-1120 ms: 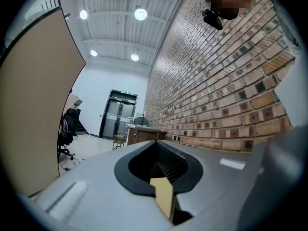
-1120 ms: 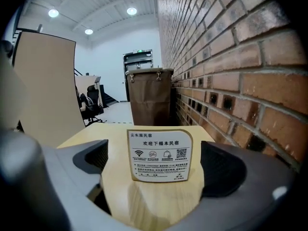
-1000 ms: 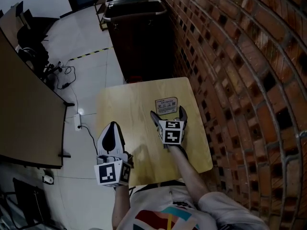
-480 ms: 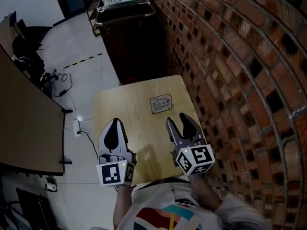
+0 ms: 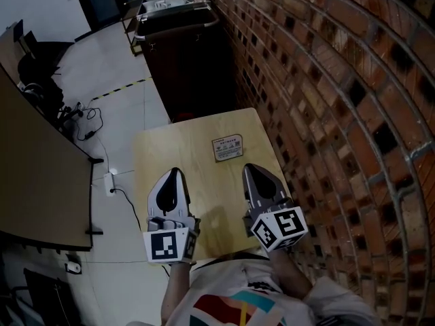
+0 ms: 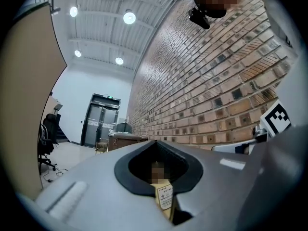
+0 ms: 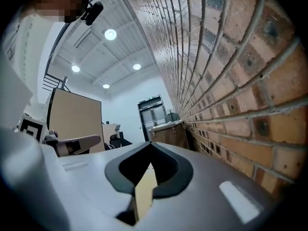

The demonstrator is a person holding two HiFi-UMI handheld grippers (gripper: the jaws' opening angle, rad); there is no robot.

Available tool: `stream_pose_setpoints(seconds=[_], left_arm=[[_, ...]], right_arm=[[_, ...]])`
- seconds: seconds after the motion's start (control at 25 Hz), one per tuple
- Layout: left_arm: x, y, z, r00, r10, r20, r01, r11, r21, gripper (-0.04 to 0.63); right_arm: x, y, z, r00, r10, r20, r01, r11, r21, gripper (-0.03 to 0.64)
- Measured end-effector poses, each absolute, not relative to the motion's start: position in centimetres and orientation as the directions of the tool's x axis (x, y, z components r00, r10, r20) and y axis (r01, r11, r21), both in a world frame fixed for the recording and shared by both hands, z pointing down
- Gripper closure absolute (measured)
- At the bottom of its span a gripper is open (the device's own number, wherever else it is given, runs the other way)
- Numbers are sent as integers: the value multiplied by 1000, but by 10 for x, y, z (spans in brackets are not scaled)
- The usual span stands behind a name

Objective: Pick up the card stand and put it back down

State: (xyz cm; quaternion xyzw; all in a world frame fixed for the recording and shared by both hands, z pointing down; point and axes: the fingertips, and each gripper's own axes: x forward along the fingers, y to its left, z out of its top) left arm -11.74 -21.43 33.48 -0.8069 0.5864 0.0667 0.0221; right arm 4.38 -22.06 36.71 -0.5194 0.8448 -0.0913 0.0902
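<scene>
The card stand is a small printed card standing on the far half of the wooden table. Nothing holds it. My right gripper hovers over the table's near right part, a short way in front of the stand. Its jaws have just been closing and now meet with nothing between them. My left gripper is shut too, over the near left part. In the left gripper view the card stand shows through the hollow between the joined jaws of the left gripper. The right gripper shows only a sliver of table.
A brick wall runs along the table's right side. A dark cabinet stands just behind the table. A wooden partition lies to the left, with cables and a power strip on the floor.
My right gripper drew back from the card stand toward the table's near edge, rose, and its wide jaws closed. The left gripper shifted slightly forward. The stand stayed on the table.
</scene>
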Motion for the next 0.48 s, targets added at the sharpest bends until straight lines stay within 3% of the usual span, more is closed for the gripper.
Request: stream_pose_setpoints(seconds=[0.48], left_arm=[[-133,-211,342,262,-957,-123,-961,-270,56,591]], right_arm=[[54,-224,361,-426,-903,-64,-883,430,-187,612]])
